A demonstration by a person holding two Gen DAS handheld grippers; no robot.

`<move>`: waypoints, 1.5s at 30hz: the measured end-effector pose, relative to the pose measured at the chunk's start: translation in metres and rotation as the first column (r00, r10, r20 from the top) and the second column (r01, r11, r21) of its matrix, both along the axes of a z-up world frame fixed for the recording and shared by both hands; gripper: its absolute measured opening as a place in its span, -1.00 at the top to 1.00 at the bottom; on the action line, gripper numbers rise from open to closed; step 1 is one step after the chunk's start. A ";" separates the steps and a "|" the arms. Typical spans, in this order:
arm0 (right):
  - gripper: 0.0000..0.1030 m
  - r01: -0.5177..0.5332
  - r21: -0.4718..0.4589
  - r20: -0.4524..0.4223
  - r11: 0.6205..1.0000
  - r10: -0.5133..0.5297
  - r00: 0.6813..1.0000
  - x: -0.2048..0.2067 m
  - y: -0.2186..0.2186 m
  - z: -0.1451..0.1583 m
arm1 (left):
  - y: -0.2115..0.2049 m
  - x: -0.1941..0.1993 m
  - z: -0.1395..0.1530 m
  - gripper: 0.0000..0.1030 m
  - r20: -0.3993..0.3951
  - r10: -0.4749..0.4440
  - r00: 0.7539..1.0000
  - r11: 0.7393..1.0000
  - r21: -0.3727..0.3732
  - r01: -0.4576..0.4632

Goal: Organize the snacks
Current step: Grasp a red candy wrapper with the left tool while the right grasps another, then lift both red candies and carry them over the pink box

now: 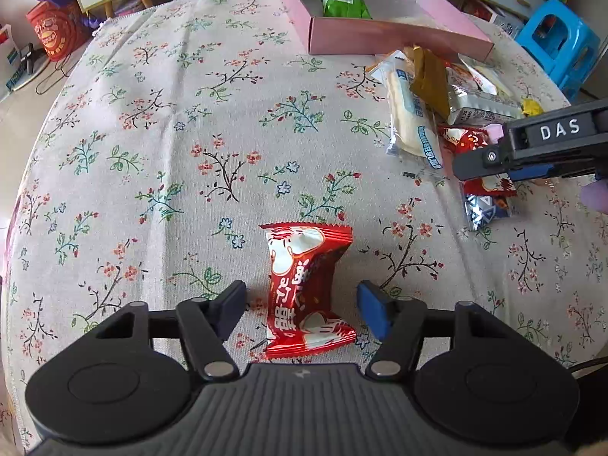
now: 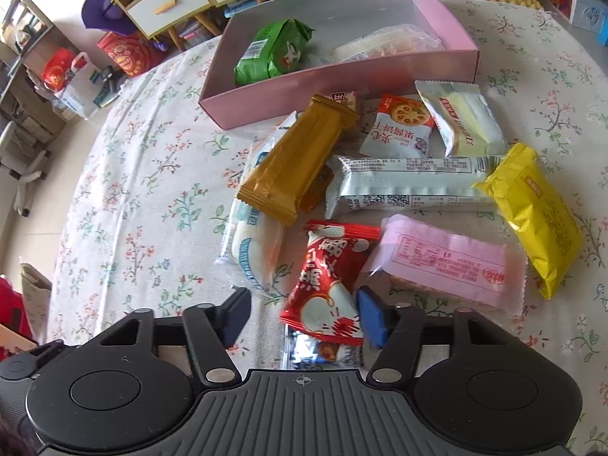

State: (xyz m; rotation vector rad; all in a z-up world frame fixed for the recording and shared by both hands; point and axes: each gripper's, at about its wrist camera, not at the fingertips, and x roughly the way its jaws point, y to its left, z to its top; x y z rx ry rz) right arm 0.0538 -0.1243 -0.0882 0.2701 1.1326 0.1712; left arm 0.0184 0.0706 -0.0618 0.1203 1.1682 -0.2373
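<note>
My left gripper is open, its jaws on either side of a red snack packet lying alone on the floral tablecloth, not touching it. My right gripper is open around another red packet at the near edge of a snack pile; that gripper also shows in the left wrist view. A pink box at the far side holds a green packet and a pale packet.
The pile holds a gold bar, a white bun packet, a long pale bar, a pink packet, a yellow packet and a blue packet under the red one. Cabinets stand beyond the table.
</note>
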 end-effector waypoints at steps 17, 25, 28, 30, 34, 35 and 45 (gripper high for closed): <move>0.65 -0.052 -0.047 0.039 0.998 0.054 0.998 -0.007 0.004 0.011 | 0.005 0.002 0.011 0.44 0.042 0.036 0.998 0.999 -0.041 -0.034; 0.64 -0.050 -0.013 0.023 0.999 0.051 0.998 -0.007 0.000 0.011 | 0.001 0.001 0.015 0.45 0.050 0.029 0.998 0.997 -0.067 -0.026; 0.54 -0.029 0.027 -0.003 0.999 0.029 1.000 -0.003 -0.002 0.008 | -0.002 0.002 0.014 0.45 0.050 0.025 0.998 0.998 -0.058 -0.023; 0.49 -0.019 0.027 -0.005 0.999 0.019 1.000 0.000 0.000 0.007 | -0.002 0.003 0.013 0.44 0.048 0.025 0.999 0.998 -0.054 -0.022; 0.25 0.007 0.039 -0.036 0.999 -0.005 0.999 0.007 0.004 0.001 | -0.003 0.005 0.011 0.44 0.044 0.025 0.999 0.999 -0.049 -0.022; 0.15 0.017 0.050 -0.044 0.999 -0.015 0.999 0.009 0.004 0.000 | -0.003 0.005 0.011 0.44 0.044 0.025 0.999 0.999 -0.048 -0.022; 0.19 0.091 0.041 -0.049 0.995 -0.089 0.995 0.019 0.003 -0.008 | -0.004 0.006 0.009 0.44 0.041 0.023 0.999 0.999 -0.042 -0.021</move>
